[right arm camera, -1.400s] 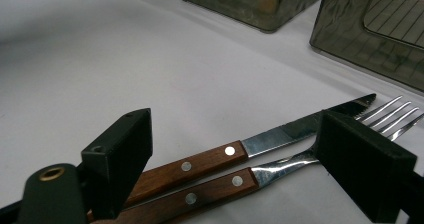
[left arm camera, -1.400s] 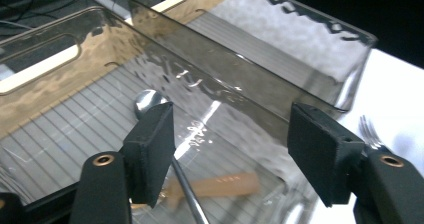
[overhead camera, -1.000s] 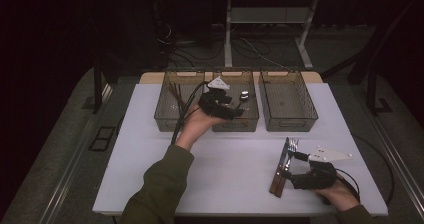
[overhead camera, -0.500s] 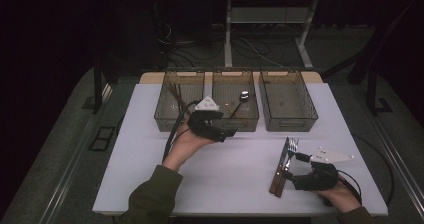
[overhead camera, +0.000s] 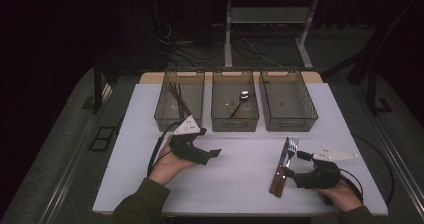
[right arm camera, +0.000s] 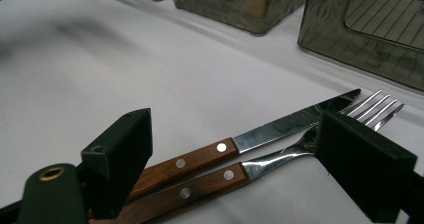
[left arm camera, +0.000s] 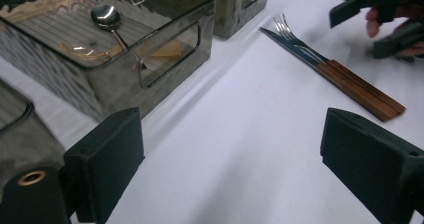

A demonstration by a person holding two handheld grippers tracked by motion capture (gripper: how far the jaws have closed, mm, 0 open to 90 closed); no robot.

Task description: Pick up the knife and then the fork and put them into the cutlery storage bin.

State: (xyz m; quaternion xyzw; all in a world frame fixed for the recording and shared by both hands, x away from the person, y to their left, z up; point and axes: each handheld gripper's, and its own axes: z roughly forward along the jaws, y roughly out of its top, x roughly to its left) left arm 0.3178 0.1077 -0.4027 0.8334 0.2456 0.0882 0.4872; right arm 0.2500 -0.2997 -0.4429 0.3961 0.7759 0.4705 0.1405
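High view: a person sorts cutlery at a white counter, a tool in each hand. The left tool hangs just short of the middle bin, its jaws standing apart and empty after just opening; a spoon lies in that bin, beyond the tool's tips. From the left gripper view, the spoon rests bowl-up on the bin's ribbed floor, ahead and to the left of the jaws, while the knife and fork lie side by side farther off to the right. The right tool sits low over the wooden handles of the pair, jaws spread on either side of knife and fork, with no pad seen pressing on either. Thin sticks lean in the left bin; the right bin looks bare. The step in hand appears to be the pick-up of the next piece. The next move likely calls for the right tool to settle on one handle alone, close, and lift it clear of its neighbour toward a bin.
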